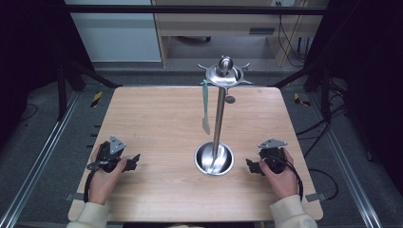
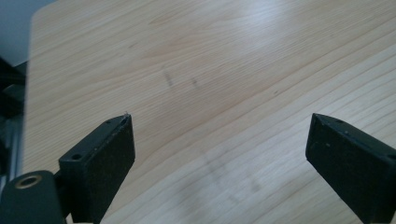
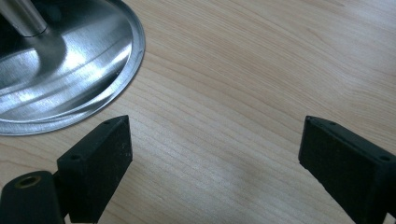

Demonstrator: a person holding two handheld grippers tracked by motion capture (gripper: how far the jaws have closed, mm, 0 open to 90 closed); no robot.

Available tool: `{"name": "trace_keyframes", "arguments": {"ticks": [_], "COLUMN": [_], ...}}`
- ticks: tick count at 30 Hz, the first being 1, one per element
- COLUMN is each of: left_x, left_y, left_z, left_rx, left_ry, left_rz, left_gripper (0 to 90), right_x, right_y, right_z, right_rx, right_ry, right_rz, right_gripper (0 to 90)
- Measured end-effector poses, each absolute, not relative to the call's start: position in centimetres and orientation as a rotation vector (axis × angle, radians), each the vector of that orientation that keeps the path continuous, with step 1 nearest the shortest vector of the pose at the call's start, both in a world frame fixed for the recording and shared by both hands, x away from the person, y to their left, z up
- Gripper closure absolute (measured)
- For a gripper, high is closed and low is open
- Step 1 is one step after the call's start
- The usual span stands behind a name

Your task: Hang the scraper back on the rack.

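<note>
My left gripper (image 2: 219,154): jaws spread wide, nothing between them, just bare wooden table (image 2: 224,60). My right gripper (image 3: 215,158): jaws wide too, holding nothing, plain wood in the gap. In the right gripper view the steel base dish (image 3: 79,79) of the utensil stand fills the upper left, near my left-hand jaw but not touching it.

High view: left gripper (image 1: 132,161) sits lower left of frame, resting at the table (image 1: 157,118), my hand (image 1: 102,180) behind it. Right gripper (image 1: 251,165) lower right, just beside the stand's round base (image 1: 214,159). The stand's pole (image 1: 219,118) rises upright at frame centre to a hook crown (image 1: 225,73). A pale green spatula (image 1: 205,107) hangs from a hook left of the pole. Both grippers well apart from the spatula.
</note>
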State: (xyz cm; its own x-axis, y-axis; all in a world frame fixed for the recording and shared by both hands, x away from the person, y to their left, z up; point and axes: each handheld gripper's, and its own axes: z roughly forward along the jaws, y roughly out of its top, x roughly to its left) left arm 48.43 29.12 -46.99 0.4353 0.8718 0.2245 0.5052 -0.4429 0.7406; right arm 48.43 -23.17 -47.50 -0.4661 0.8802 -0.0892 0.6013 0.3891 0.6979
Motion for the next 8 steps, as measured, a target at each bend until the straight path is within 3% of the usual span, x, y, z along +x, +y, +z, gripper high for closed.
{"name": "trace_keyframes", "arguments": {"ticks": [8], "left_x": [47.9], "left_y": [31.1], "left_z": [-47.1], "left_rx": [2.081], "left_ry": [1.234], "left_rz": [0.841], "left_gripper": [7.8], "right_x": [48.5], "right_y": [-23.3], "right_z": [-47.4], "right_rx": [1.277], "right_ry": [2.197], "right_rz": [0.835], "right_gripper": [10.0]}}
